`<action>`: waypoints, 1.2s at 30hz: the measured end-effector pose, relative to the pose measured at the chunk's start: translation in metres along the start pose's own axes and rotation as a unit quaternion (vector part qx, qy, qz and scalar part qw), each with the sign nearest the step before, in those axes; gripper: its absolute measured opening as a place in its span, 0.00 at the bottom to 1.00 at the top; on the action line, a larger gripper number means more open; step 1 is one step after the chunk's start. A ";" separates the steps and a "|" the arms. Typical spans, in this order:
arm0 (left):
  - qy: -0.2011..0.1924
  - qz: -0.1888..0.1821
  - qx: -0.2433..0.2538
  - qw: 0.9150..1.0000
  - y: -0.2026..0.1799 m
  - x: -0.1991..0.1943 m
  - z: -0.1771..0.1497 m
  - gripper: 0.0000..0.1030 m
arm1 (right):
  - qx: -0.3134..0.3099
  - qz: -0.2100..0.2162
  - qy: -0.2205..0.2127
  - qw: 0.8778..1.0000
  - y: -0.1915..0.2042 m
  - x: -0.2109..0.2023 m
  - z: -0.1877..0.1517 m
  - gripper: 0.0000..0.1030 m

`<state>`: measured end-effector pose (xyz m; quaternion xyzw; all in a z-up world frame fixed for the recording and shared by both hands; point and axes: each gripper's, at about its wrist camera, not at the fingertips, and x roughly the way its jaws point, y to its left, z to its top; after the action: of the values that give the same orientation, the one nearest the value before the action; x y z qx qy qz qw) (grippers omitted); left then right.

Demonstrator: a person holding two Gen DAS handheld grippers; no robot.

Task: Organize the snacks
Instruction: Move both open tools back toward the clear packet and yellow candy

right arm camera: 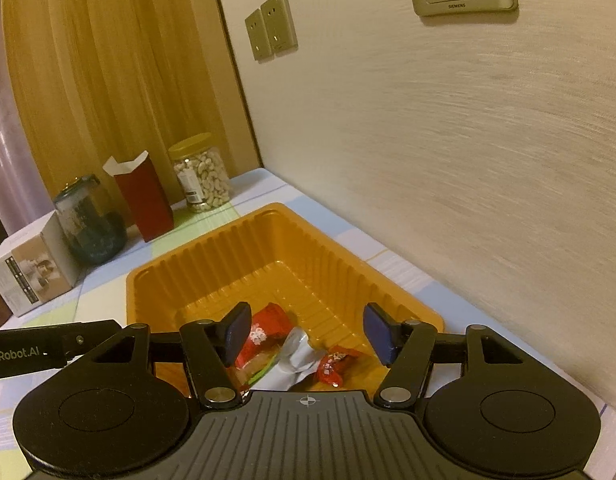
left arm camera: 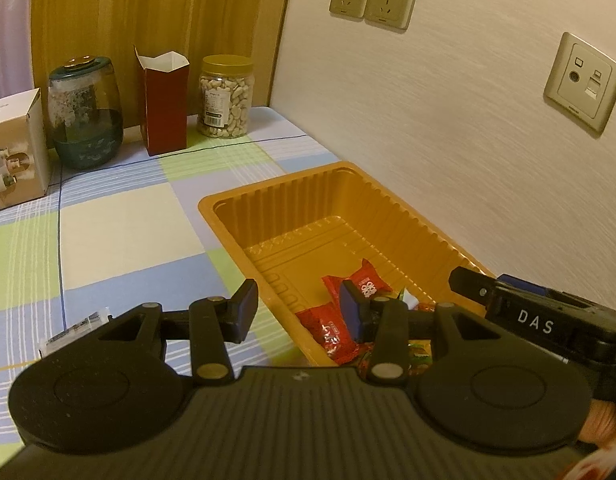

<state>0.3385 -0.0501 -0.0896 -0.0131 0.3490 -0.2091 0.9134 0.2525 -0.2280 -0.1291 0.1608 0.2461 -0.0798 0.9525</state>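
An orange plastic tray (left arm camera: 228, 216) (right arm camera: 156, 280) lies on the checked tablecloth against the wall. Several red snack packets (left arm camera: 328, 330) (right arm camera: 264, 332) and a silver wrapper (right arm camera: 296, 356) lie at its near end. My left gripper (left arm camera: 298, 310) is open and empty, straddling the tray's near left rim. My right gripper (right arm camera: 306, 334) is open and empty above the tray's near end, over the packets. The right gripper also shows at the right edge of the left wrist view (left arm camera: 548, 320). A small packet (left arm camera: 76, 326) lies on the cloth left of the left gripper.
At the back stand a jar of nuts (left arm camera: 225, 96) (right arm camera: 202, 172), an open red carton (left arm camera: 164, 106) (right arm camera: 142, 200), a dark glass jar (left arm camera: 84, 114) (right arm camera: 90, 220) and a white box (left arm camera: 14, 152) (right arm camera: 32, 276). The wall (left arm camera: 448, 140) runs along the tray's right side.
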 end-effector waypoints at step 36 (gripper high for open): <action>-0.014 0.034 -0.014 0.999 0.041 -0.029 -0.007 0.47 | -0.047 0.025 0.001 0.999 0.049 -0.006 -0.006 0.61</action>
<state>0.3300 0.0000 -0.0831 -0.0171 0.3390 -0.1726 0.9246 0.2561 -0.1797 -0.1186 0.1217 0.2461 -0.0442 0.9605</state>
